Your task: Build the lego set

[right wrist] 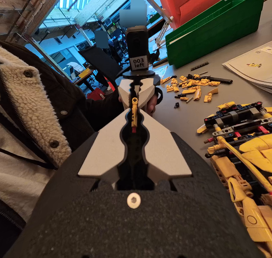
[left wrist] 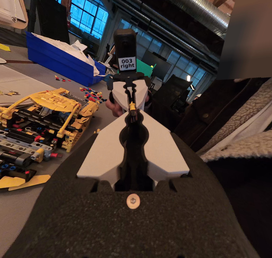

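yellow plastic, a slim lego connector piece with a red pin at one end (right wrist: 134, 115), sits pinched between the tips of the right gripper (right wrist: 134, 111); its jaws are nearly together around it. in the left wrist view the same piece shows as a small yellow end (left wrist: 132, 105) at the right gripper's tips (left wrist: 133, 103). the left gripper (left wrist: 134, 115) meets it tip to tip, and a short black ridged part (left wrist: 133, 114) is seen between its narrow jaws; i cannot tell if these jaws really press on it or only stand close. both grippers are raised above the grey table (right wrist: 184, 118), facing each other, each with white angular fingers and a black foam body.

a hand (right wrist: 151, 103) holds the left gripper from behind. on the table lies the half-built yellow and black lego car (left wrist: 44, 118), also seen in the right wrist view (right wrist: 242, 147). near it are a scatter of loose yellow and black pieces (right wrist: 194, 85), a group of small red, blue and black pins (left wrist: 92, 94), a white instruction booklet (right wrist: 250, 71), a green plastic bin (right wrist: 213, 34) and a blue plastic bin with papers (left wrist: 61, 59).
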### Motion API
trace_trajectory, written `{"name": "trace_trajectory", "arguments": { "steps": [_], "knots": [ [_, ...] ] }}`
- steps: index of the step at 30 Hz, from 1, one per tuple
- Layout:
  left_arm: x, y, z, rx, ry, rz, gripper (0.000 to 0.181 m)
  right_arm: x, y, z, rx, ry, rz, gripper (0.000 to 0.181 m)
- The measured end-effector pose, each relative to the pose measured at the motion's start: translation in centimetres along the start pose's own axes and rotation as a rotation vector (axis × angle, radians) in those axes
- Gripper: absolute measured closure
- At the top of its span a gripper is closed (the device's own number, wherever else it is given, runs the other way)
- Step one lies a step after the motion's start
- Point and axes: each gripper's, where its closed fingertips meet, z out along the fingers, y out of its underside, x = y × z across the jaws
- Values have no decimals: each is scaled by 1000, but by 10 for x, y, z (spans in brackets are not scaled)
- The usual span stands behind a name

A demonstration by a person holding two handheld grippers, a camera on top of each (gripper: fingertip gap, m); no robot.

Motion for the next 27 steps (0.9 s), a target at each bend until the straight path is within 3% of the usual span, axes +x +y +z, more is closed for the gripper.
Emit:
{"name": "trace_trajectory", "arguments": {
  "steps": [5,12,14,17,27],
  "knots": [
    [6,-10,-3,59,16,18,174,-5,-8,-3,68,-71,58,176],
    [0,-8,-5,39,-37,68,177,0,-7,0,79,-2,-12,175],
    [-4,-3,-3,5,-64,87,177,0,-7,2,84,-10,7,166],
    [0,6,2,-42,-51,103,177,-1,-2,5,54,-10,-1,175],
    [1,0,2,-3,-37,74,175,-2,-6,3,84,-29,22,176]
  ]
}}
